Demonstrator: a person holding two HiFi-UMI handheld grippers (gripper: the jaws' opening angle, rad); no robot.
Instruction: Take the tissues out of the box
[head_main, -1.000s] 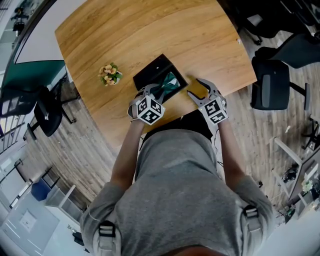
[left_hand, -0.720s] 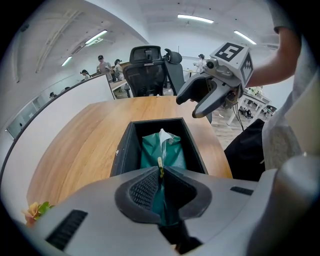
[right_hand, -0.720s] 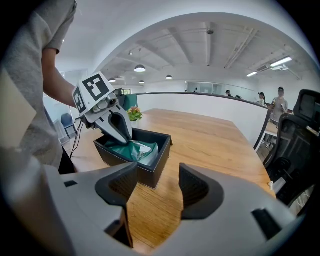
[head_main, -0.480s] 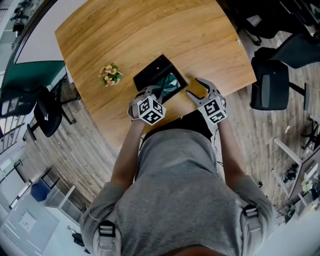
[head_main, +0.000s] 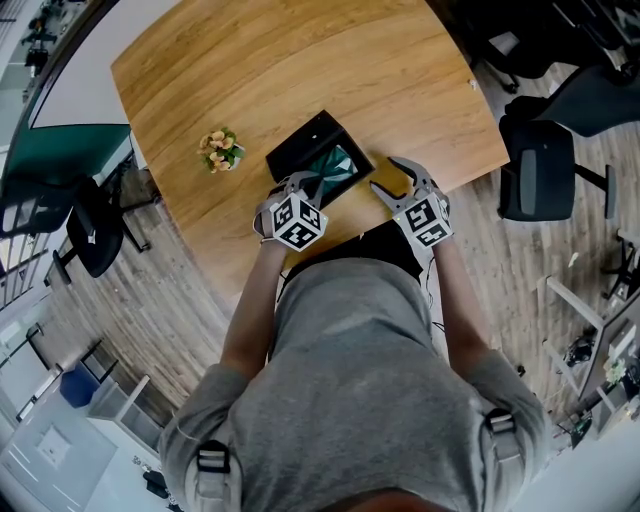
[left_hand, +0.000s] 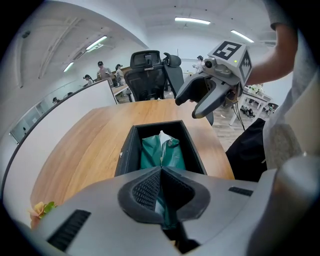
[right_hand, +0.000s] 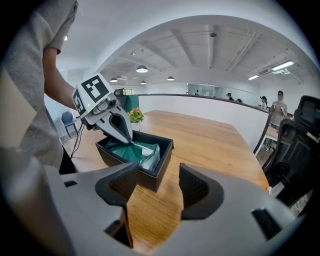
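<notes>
The green pack of tissues (head_main: 338, 163) lies inside the black box (head_main: 298, 146) at the middle of the head view, on the wooden table (head_main: 250, 70). Your left gripper (left_hand: 161, 172) has its jaws pressed together on the pack's near edge, with the green wrapper pinched between the pads. A second ago those jaws stood apart around it. Your right gripper (right_hand: 157, 180) sits just right of the box over the table's near edge, jaws wide apart with nothing between them, as it did a second ago. The box and the small potted flowers (head_main: 220, 150), left of the box, have not shifted.
</notes>
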